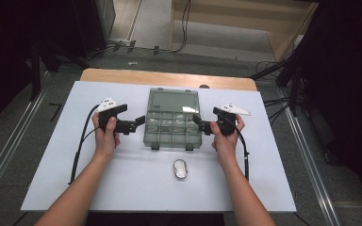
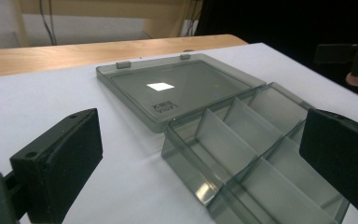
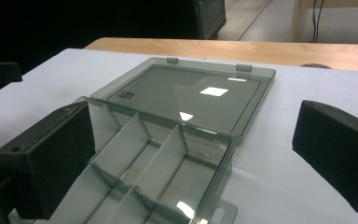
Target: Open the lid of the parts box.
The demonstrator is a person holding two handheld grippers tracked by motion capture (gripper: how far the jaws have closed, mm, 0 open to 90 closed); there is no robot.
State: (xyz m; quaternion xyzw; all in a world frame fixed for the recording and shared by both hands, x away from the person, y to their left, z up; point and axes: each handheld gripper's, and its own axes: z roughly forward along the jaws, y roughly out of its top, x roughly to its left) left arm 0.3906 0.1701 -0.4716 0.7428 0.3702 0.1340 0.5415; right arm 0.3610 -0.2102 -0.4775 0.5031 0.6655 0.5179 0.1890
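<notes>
At the centre of the high view, the white table sheet (image 1: 136,188) covers most of a wooden table (image 1: 169,77), which shows as a bare strip along the upper edge; dark floor, rails and cables surround it. On the sheet lies the organiser box (image 1: 173,127), a smoky translucent plastic case, lid (image 1: 173,100) folded flat toward the top of the frame, divided tray nearest the person. Judged from its thin walls, the box is light, stiff and smooth; it is likely to slide on the sheet and may crack if squeezed hard. Recommended hold: the outer side walls of the tray, or the lid's free edge for closing. The left gripper (image 1: 140,121) sits just beside the tray's left wall, the right gripper (image 1: 197,118) just beside its right wall. Both stand with jaws spread wide and hold nothing. Below the box, toward the lower centre, rests a small metallic oval object (image 1: 180,169), well apart from both grippers
</notes>
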